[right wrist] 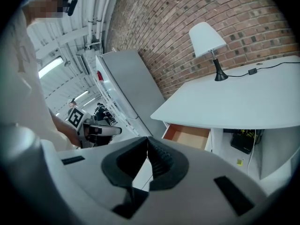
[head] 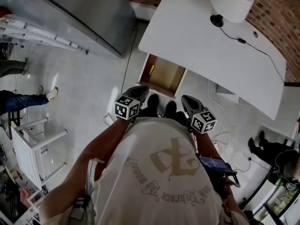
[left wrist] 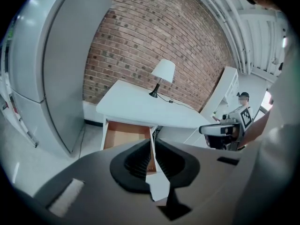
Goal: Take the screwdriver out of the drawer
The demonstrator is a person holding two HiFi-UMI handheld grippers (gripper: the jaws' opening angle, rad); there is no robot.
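White desk (head: 197, 36) with open drawer (head: 166, 75), lamp (head: 232, 1) on top

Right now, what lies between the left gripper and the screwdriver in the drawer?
In the head view, only the drawer's front edge and bare drawer bottom lie between the shut left gripper and the yellow-handled screwdriver; nothing blocks the way.

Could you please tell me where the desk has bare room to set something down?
The white desktop is bare from its edge above the open wooden drawer to the black lamp cable; only the corner around the white-shaded lamp is crowded.
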